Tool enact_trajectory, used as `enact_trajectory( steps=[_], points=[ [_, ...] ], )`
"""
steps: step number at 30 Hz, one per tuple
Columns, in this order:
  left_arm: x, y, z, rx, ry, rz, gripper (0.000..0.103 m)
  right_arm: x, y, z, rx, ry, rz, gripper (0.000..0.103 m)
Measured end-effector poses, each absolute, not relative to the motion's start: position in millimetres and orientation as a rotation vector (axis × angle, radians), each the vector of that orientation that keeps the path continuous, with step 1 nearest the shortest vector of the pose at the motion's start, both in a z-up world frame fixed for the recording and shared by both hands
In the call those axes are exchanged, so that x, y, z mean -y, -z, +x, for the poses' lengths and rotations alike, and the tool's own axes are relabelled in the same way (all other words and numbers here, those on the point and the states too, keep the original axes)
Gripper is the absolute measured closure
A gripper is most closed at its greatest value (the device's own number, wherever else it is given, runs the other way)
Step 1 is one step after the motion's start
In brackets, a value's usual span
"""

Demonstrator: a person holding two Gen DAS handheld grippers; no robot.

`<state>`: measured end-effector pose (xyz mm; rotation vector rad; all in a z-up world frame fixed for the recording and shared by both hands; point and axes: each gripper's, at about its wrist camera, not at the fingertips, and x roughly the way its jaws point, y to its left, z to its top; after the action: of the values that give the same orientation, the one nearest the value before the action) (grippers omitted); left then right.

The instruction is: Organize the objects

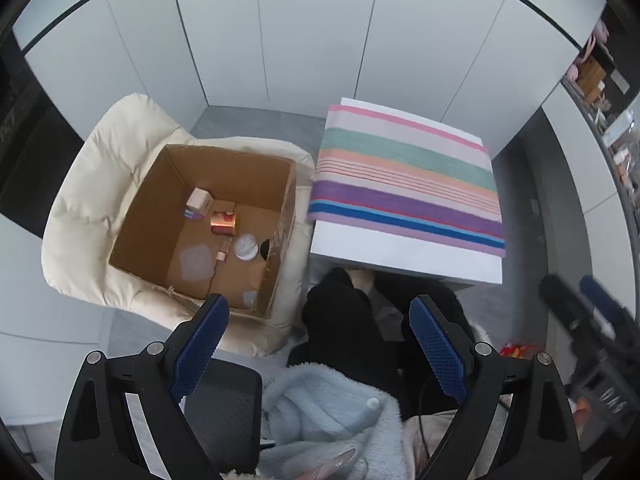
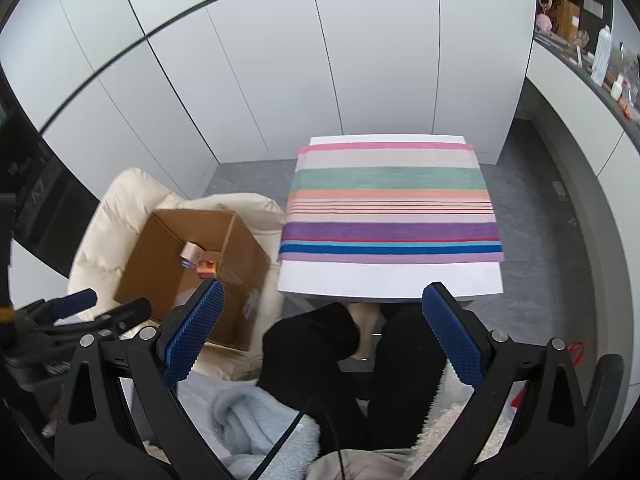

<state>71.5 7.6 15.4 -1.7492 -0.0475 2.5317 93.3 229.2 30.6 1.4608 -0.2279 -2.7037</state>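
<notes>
Both the left gripper (image 1: 316, 344) and right gripper (image 2: 320, 332) hang wide apart, empty, over the lap. Left, the open brown cardboard box (image 1: 280, 200) holds the small cosmetic items (image 1: 224, 222) (copper jar, white lid, pink carton). Risk: it sits on a soft cream cushioned chair (image 1: 88, 184), so a hard reach could tip it; the white table with striped cloth (image 2: 390, 208) beyond looks bare.

Before me a white table (image 2: 390, 278) carries only a striped cloth (image 2: 390, 204), its near edge left bare. Beside it, a cream cushion (image 1: 92, 196) bears my cardboard box (image 1: 160, 216).
</notes>
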Motion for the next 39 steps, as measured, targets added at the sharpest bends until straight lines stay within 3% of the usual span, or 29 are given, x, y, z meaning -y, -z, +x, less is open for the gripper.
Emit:
enact_trajectory(
  steps=[39],
  points=[
    [-22.4,-23.2,83.8,-0.079,-2.588,-1.700,0.010,-220.5,-13.4,98.0,0.239,2.648,1.499,0.002]
  ],
)
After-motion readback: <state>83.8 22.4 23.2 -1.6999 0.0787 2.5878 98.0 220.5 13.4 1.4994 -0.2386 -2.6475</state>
